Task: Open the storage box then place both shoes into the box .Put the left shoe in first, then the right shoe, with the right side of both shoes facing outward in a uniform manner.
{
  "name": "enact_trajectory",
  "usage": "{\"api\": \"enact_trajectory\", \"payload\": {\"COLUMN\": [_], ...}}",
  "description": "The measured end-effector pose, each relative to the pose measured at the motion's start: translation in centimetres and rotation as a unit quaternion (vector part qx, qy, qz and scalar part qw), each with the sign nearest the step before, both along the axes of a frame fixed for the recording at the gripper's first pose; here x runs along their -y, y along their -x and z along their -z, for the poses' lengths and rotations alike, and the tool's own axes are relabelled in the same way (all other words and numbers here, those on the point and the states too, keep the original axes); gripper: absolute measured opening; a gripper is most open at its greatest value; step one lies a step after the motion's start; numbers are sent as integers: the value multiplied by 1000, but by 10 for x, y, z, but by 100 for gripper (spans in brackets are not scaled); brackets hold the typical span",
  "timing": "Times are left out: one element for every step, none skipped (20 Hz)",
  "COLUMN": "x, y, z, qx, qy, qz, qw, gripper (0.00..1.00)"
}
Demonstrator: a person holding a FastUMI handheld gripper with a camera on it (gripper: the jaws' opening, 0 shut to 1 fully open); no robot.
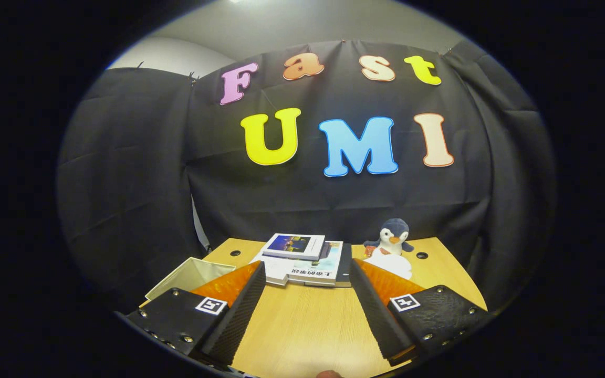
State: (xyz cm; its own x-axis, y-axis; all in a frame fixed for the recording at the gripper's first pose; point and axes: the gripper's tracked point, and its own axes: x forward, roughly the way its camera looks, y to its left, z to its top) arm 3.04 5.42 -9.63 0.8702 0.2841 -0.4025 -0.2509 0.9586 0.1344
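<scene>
Gripper (308,273) spread wide above the desk (308,331), nothing between the fingers, only bare wood-grain surface. Square black-and-white marker tags on both finger mounts, patterns rather than readable writing.

Straight ahead, just beyond the fingertips, a stack of books (308,268) lying flat near the back of the desk. On the lower, larger book, a line of printed characters along the near edge, upside down and too small to read. On the top book (294,245), a dark blue photo cover, no legible title.

Right of the books, a plush penguin (393,236) sitting upright at the back edge, with something white (394,262) lying just in front of it, partly hidden behind the right finger; cannot tell what it is.

Left of the books, behind the left finger, the storage box (189,275), pale, seen open at the top with its light inside showing, its near part covered by the finger.

Two small dark round holes in the desk, one near each back corner.
</scene>
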Motion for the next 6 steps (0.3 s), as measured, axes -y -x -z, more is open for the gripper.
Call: {"api": "enact_trajectory", "payload": {"x": [1, 4, 6, 7, 7, 8], "y": [0, 0, 0, -1, 0, 0], "z": [1, 1, -1, -3, -3, -4], "qx": [-3, -2, 1, 3, 5, 6], "qy": [-1, 0, 0, -2, -5, -7], "qz": [0, 2, 6, 7, 9, 10], "qw": [1000, 1000, 1000, 1000, 1000, 1000], "gripper": [98, 97, 98, 98, 97, 97]}}
